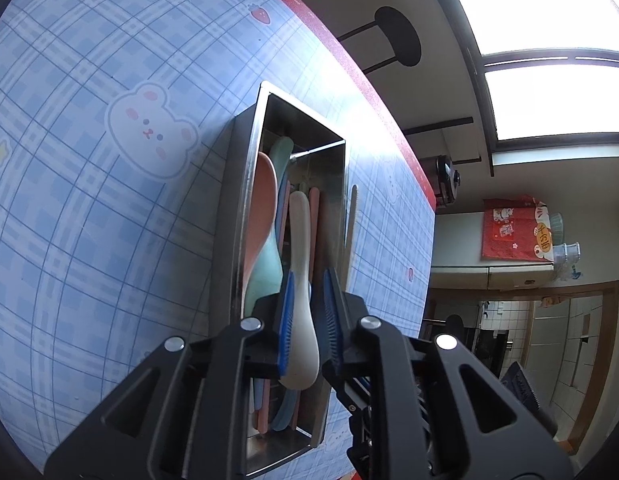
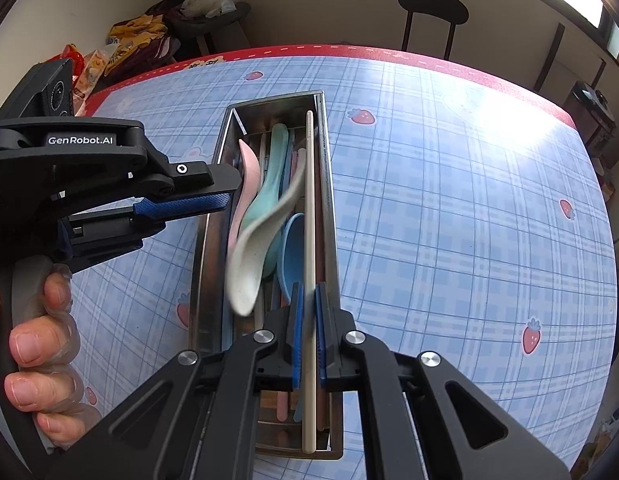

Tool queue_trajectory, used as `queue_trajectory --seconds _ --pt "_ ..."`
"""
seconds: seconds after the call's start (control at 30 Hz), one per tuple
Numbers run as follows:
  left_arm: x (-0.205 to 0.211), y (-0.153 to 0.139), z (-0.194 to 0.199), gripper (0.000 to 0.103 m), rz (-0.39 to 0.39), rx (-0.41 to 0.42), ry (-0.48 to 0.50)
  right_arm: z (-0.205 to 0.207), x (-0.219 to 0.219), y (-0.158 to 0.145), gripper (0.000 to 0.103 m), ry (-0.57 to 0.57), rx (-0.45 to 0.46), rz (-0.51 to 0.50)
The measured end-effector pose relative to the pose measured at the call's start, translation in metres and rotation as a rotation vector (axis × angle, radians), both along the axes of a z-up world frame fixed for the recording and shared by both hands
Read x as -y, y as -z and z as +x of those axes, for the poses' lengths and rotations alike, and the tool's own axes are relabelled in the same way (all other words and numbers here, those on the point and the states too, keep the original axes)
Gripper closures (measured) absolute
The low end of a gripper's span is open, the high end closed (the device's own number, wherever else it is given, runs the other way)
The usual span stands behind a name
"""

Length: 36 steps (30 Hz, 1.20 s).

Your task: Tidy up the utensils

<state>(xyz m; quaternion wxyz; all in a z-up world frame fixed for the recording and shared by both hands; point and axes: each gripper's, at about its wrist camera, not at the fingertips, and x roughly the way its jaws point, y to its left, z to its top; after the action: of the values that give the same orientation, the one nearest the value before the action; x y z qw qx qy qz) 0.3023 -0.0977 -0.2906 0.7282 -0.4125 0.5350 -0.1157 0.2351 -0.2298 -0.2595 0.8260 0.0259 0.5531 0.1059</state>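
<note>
A long steel tray (image 2: 329, 208) lies on the blue checked tablecloth and holds a pink spoon (image 2: 245, 164), a green spoon (image 2: 269, 192), a blue spoon (image 2: 291, 248) and several chopsticks. My left gripper (image 1: 309, 276) hovers over the tray (image 1: 245, 200) with a white spoon (image 1: 301, 240) between its blue pads; a gap shows at the right pad. In the right wrist view that white spoon (image 2: 249, 256) is blurred, tilted over the tray beside the left gripper (image 2: 231, 190). My right gripper (image 2: 308, 286) is shut on a cream chopstick (image 2: 309, 200) running along the tray's right wall.
The table (image 2: 469, 220) has a red border along its far edge. A black stool (image 2: 431, 4) stands beyond it, and snack bags (image 2: 137, 36) lie piled at the back left. A person's hand (image 2: 41, 340) holds the left gripper's handle.
</note>
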Motion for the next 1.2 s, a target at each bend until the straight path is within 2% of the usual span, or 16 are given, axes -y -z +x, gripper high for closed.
queue_trajectory --seconds 0.2,0.47,0.87,0.93,1.0,1.2 --pt "-0.006 -0.021 0.002 0.080 0.073 0.054 0.038 0.001 0.002 -0.006 0.096 0.010 0.005 -0.005" --pt "-0.031 -0.050 -0.008 0.079 0.222 0.120 0.068 -0.006 0.005 -0.025 0.096 0.016 0.033 -0.029" --pt "-0.073 -0.087 -0.041 0.079 0.371 0.201 0.092 -0.032 -0.003 -0.073 0.095 0.017 0.106 -0.049" --pt "-0.078 -0.097 -0.049 0.079 0.399 0.223 0.107 -0.039 -0.003 -0.086 0.091 0.036 0.132 -0.049" --pt "-0.083 -0.110 -0.058 0.078 0.437 0.253 0.128 -0.049 -0.003 -0.103 0.073 0.061 0.171 -0.044" --pt "-0.096 -0.151 -0.091 0.073 0.557 0.374 0.199 -0.081 -0.004 -0.153 0.043 0.129 0.293 -0.024"
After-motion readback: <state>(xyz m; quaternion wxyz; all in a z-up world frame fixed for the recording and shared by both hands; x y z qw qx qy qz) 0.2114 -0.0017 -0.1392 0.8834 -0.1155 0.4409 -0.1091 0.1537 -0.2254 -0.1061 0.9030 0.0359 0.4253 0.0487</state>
